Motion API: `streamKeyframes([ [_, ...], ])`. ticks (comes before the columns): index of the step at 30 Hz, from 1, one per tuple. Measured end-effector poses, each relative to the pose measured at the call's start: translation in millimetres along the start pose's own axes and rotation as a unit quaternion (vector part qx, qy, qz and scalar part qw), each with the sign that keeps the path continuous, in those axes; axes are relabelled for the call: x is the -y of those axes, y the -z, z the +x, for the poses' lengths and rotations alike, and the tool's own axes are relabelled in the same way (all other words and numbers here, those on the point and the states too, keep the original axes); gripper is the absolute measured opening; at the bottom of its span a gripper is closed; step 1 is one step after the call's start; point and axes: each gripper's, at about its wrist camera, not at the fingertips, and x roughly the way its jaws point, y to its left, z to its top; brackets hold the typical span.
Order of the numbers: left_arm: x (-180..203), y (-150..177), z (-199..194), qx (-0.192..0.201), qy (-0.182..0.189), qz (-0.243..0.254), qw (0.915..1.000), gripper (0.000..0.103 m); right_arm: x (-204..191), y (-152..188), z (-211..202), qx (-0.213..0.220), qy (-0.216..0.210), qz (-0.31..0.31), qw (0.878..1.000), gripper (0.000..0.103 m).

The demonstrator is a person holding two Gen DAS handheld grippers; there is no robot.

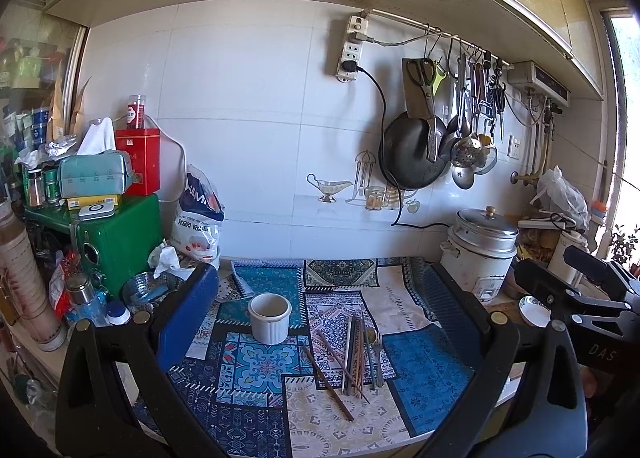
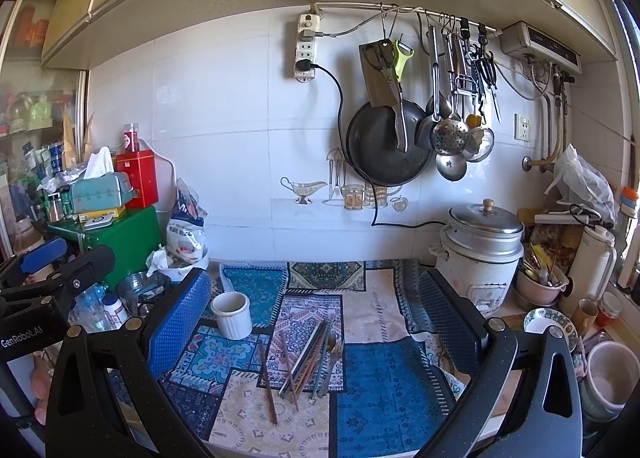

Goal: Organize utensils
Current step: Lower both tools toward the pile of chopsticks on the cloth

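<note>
A white ribbed ceramic holder stands empty on the patterned mat. To its right lies a loose pile of chopsticks with a spoon and a fork beside it. One brown chopstick lies apart on the left of the pile. My left gripper is open and empty, above the mat. My right gripper is open and empty, held at a similar height. Each gripper shows at the edge of the other's view.
A white rice cooker stands at the back right. A green box and clutter fill the left. Bowls and cups crowd the right edge. Pans and ladles hang on the tiled wall.
</note>
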Motion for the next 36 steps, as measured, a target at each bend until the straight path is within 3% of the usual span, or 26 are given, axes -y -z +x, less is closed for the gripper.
streamKeyframes([
  [12, -7.4, 5.7, 21.1, -0.019, -0.004, 0.001, 0.9998, 0.103, 2.6, 9.7, 23.8, -0.028, 0.004, -0.001, 1.0, 0.103],
  [18, -11.7, 20.9, 51.6, -0.055, -0.024, 0.002, 0.9982, 0.103, 8.8, 26.7, 59.0, -0.077, 0.007, 0.001, 0.997, 0.103],
  [22, -18.1, 39.8, 83.9, -0.1, -0.039, -0.004, 0.9942, 0.103, 14.5, 46.0, 92.5, -0.127, 0.005, -0.005, 0.992, 0.103],
  [27, -29.3, 75.6, 135.3, -0.175, -0.06, -0.005, 0.9827, 0.103, 20.2, 73.7, 138.3, -0.194, -0.003, -0.023, 0.981, 0.103],
  [36, -41.6, 151.9, 227.8, -0.312, -0.101, 0.005, 0.9445, 0.103, 23.3, 124.0, 221.2, -0.314, -0.064, -0.023, 0.947, 0.097],
])
